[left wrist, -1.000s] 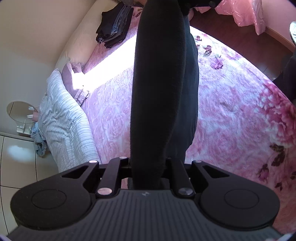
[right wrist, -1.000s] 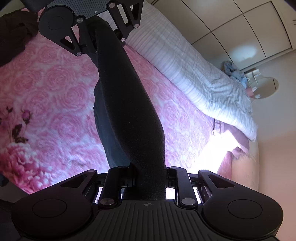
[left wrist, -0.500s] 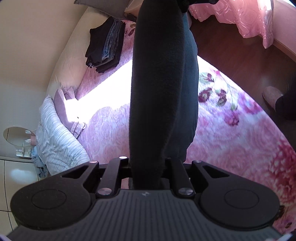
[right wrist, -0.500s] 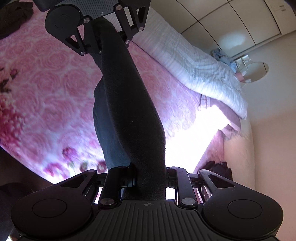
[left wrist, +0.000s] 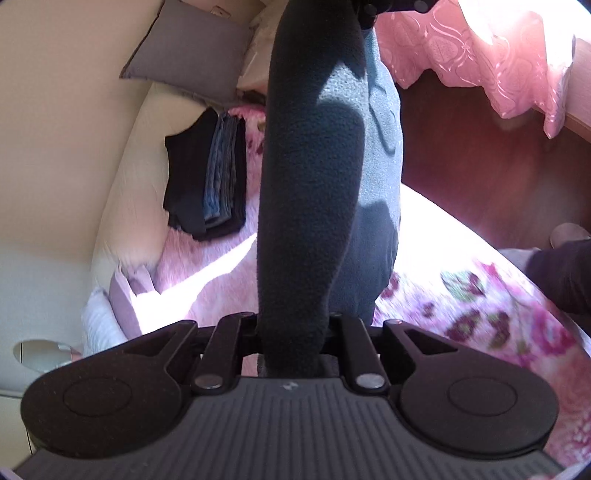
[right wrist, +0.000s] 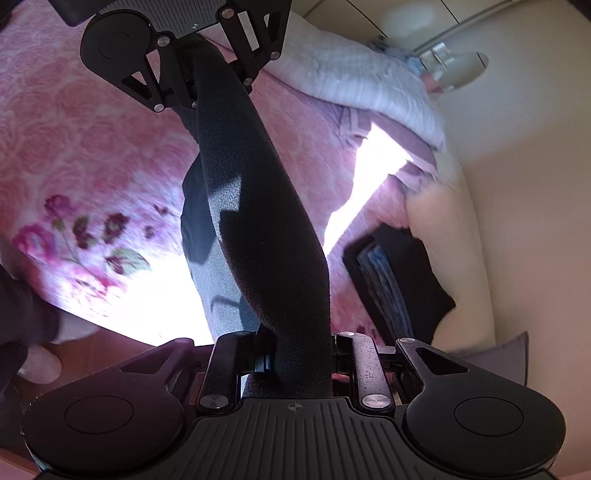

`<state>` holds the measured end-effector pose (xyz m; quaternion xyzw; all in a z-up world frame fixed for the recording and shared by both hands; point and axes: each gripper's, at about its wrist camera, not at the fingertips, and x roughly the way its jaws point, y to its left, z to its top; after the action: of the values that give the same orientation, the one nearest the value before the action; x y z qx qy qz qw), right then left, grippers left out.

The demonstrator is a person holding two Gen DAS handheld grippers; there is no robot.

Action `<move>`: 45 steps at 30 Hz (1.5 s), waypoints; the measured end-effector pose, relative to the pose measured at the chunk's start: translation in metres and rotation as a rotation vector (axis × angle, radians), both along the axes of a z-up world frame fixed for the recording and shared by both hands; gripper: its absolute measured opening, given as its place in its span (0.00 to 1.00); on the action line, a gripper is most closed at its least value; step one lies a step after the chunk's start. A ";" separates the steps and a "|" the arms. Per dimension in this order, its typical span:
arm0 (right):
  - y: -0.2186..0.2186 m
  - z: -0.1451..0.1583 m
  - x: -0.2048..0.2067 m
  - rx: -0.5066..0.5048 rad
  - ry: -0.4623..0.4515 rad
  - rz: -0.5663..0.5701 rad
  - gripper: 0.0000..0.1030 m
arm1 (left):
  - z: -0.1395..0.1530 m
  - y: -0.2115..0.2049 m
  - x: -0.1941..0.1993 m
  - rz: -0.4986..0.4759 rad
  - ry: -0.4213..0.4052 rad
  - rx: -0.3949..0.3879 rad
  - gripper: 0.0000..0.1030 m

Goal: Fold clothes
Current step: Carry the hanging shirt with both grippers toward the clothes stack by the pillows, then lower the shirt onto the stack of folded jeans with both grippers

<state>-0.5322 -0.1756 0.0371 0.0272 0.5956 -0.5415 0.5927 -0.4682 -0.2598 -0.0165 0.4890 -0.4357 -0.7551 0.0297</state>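
Note:
A folded dark grey fleece garment point(left wrist: 314, 177) hangs stretched between my two grippers above the pink floral bed point(left wrist: 480, 317). My left gripper point(left wrist: 291, 332) is shut on one end of it. My right gripper point(right wrist: 295, 350) is shut on the other end of the garment point(right wrist: 258, 229). The left gripper also shows at the top of the right wrist view point(right wrist: 192, 70), and the right gripper's edge at the top of the left wrist view point(left wrist: 388, 5). The fingertips are hidden by the cloth.
A stack of folded dark and denim clothes point(left wrist: 207, 173) lies by the cream headboard point(left wrist: 122, 206); it also shows in the right wrist view point(right wrist: 399, 280). A grey pillow point(left wrist: 188, 48), a white striped duvet point(right wrist: 362, 77), pink curtains point(left wrist: 480, 48) and wooden floor point(left wrist: 480, 166) surround the bed.
Both grippers have carried the garment across the bed toward the headboard and the folded stack. The duvet has slid out of the left view; the stack is nearer.

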 end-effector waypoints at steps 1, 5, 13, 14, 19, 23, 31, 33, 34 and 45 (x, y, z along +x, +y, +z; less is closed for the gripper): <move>-0.003 0.001 -0.011 0.001 0.001 -0.009 0.20 | -0.001 -0.004 -0.011 -0.009 0.004 0.000 0.12; -0.030 0.000 -0.056 0.006 0.009 -0.028 0.20 | -0.004 -0.031 -0.056 -0.035 0.032 -0.006 0.12; -0.100 0.018 -0.136 0.035 0.047 -0.043 0.20 | 0.005 -0.095 -0.138 -0.049 0.081 0.015 0.12; -0.108 0.021 -0.144 0.032 0.055 -0.040 0.20 | 0.008 -0.102 -0.146 -0.045 0.087 0.015 0.12; -0.144 0.035 -0.183 0.023 0.069 -0.042 0.20 | 0.021 -0.135 -0.187 -0.026 0.119 0.015 0.12; -0.167 0.044 -0.215 0.019 0.065 -0.018 0.20 | 0.031 -0.161 -0.219 -0.008 0.141 0.013 0.12; -0.225 0.044 -0.303 0.012 0.047 0.095 0.20 | 0.034 -0.207 -0.306 0.090 0.133 -0.002 0.12; -0.243 0.042 -0.332 0.012 0.034 0.128 0.20 | 0.035 -0.221 -0.335 0.126 0.122 0.001 0.12; -0.252 0.041 -0.347 0.012 0.028 0.146 0.20 | 0.036 -0.229 -0.350 0.143 0.117 0.006 0.12; -0.392 0.045 -0.512 -0.113 0.090 0.264 0.20 | 0.025 -0.338 -0.497 0.252 0.107 -0.042 0.13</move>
<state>-1.0446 -0.5675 0.0819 -0.1090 0.5884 -0.4923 0.6321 -0.9654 -0.5982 0.0085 0.4982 -0.3844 -0.7610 0.1580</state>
